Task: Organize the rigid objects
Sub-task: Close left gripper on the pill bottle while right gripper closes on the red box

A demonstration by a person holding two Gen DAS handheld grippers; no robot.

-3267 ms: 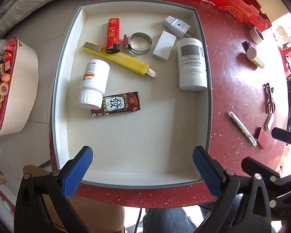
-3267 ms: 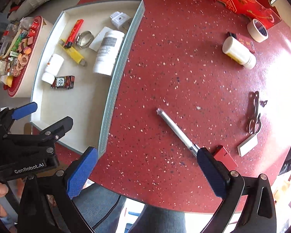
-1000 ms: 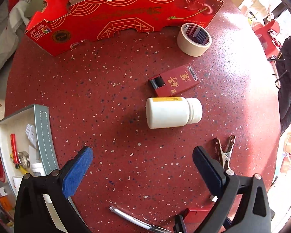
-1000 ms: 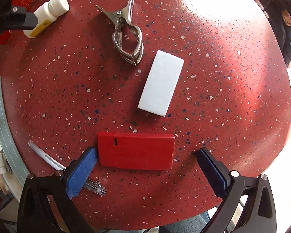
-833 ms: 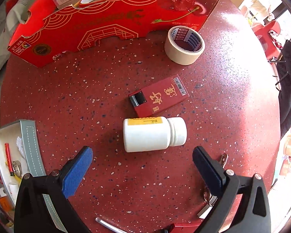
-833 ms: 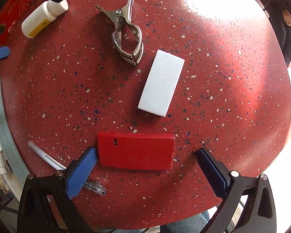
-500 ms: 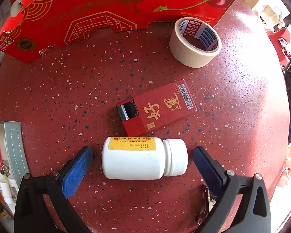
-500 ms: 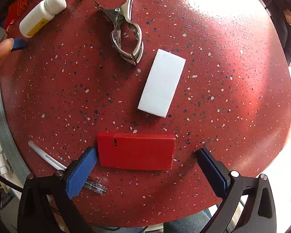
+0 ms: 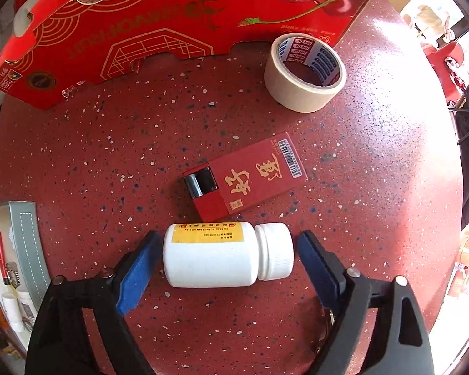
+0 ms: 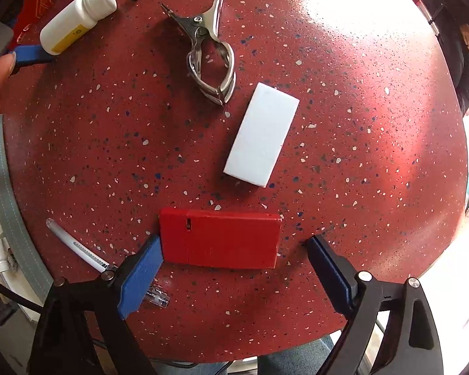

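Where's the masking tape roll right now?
Left wrist view, upper right: the tape roll sits on the red table, just below the red carton, above the small red box.

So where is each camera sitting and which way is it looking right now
Left wrist: on the left tool, looking straight down at the table; its closing jaws flank a lying white bottle, not yet gripping.
Right wrist: on the right tool, looking steeply down; its closing jaws flank a red box; a fingertip shows at left.
Shared: the bottle and left tool appear in both.
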